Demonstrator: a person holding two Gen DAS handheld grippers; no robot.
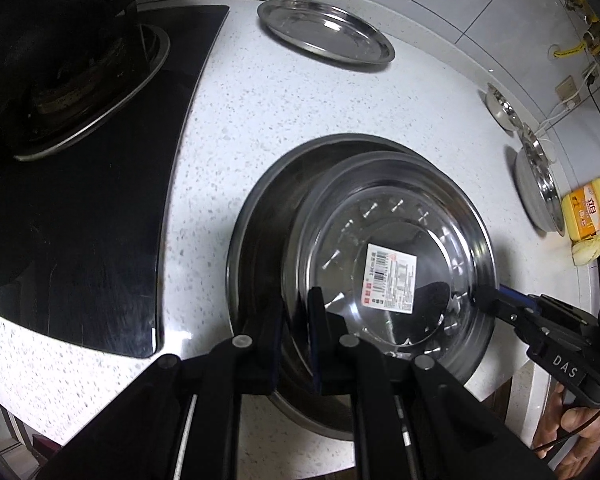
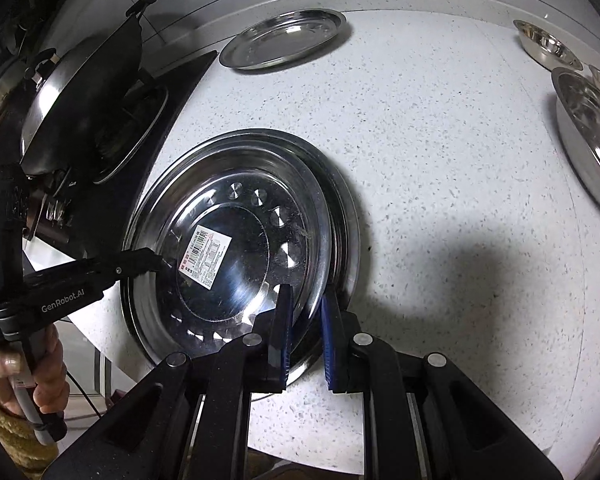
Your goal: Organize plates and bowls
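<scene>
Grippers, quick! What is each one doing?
Left gripper: shut on the labelled plate's rim.
Right gripper: shut on the same plate's opposite rim.

The right gripper (image 2: 305, 332) clamps the near rim of the labelled steel plate (image 2: 236, 256), which lies in a larger plate (image 2: 346, 216) at the worktop's (image 2: 440, 200) front edge beside the hob (image 2: 156, 128). The left gripper (image 2: 156, 260) (hand-held) grips the plate's opposite rim. A flat plate (image 2: 284, 38) sits at the back edge; bowls (image 2: 588, 136) occupy the right edge.

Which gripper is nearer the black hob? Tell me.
Left. The left gripper clamps the rim of the labelled plate on the hob side; the right gripper clamps the opposite rim, away from the hob.
</scene>
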